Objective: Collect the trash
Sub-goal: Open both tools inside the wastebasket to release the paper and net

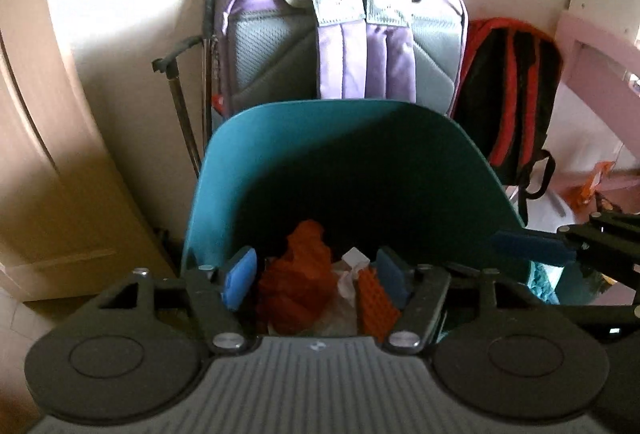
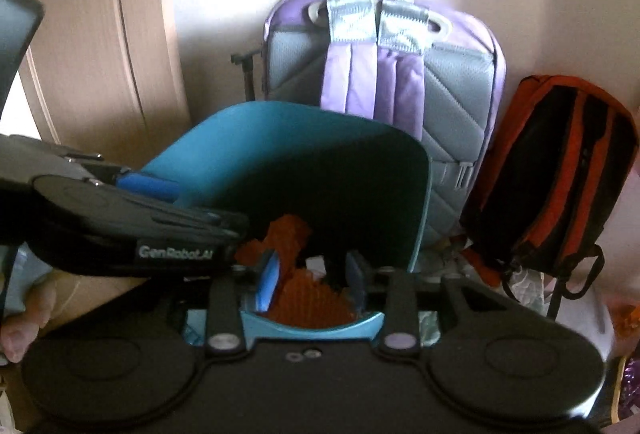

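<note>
Over the teal bin (image 1: 248,170), both the left hand-held gripper (image 1: 316,274) and right hand-held gripper (image 2: 314,278) gape open, holding nothing; lift them straight out, clear of the orange trash (image 1: 296,274).

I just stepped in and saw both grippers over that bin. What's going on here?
A person is collecting trash with a handheld gripper in each hand. Both the left gripper and the right gripper are poised over the open teal bin, jaws apart with nothing pinched. Orange netting and a white scrap lie inside the bin. A purple backpack and a red-and-black backpack stand behind it against the wall.
</note>
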`<state>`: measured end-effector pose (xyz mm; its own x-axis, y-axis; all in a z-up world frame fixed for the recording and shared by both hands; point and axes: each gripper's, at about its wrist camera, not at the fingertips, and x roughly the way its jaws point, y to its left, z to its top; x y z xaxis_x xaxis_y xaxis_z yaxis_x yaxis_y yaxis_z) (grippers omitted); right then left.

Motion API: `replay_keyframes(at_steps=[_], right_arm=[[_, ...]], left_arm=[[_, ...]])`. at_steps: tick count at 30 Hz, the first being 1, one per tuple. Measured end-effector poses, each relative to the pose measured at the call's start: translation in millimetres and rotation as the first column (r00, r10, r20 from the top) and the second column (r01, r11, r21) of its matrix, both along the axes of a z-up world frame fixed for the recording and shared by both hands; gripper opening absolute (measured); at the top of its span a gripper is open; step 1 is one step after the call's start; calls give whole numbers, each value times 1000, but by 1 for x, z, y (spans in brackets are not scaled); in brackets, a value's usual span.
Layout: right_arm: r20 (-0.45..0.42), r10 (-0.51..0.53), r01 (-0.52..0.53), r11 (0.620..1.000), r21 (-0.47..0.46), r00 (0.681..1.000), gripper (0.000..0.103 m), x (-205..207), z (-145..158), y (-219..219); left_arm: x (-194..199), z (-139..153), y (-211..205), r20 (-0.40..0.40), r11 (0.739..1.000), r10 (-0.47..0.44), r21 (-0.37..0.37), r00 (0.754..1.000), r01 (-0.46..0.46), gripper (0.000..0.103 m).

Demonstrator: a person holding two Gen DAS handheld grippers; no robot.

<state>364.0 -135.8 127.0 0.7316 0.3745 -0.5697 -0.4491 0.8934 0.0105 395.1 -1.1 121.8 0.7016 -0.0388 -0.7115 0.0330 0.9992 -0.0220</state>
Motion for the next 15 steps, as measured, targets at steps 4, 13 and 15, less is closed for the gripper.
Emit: replay_keyframes(at_steps=[4,13,15], right_arm=[[8,14,-14,999,32,1000,51,-14,10,-6],[64,29,-34,996,85,998,59,-57,31,-14],[74,39,-46,995,92,996,60,-67,34,-15]], left_arm=[[-16,10,5,18,1000,4,-15,1000,-4,69],[-64,35,18,60,999,15,-34,998,-13,76],[-77,38,20,65,999,19,-41,998,-17,79]])
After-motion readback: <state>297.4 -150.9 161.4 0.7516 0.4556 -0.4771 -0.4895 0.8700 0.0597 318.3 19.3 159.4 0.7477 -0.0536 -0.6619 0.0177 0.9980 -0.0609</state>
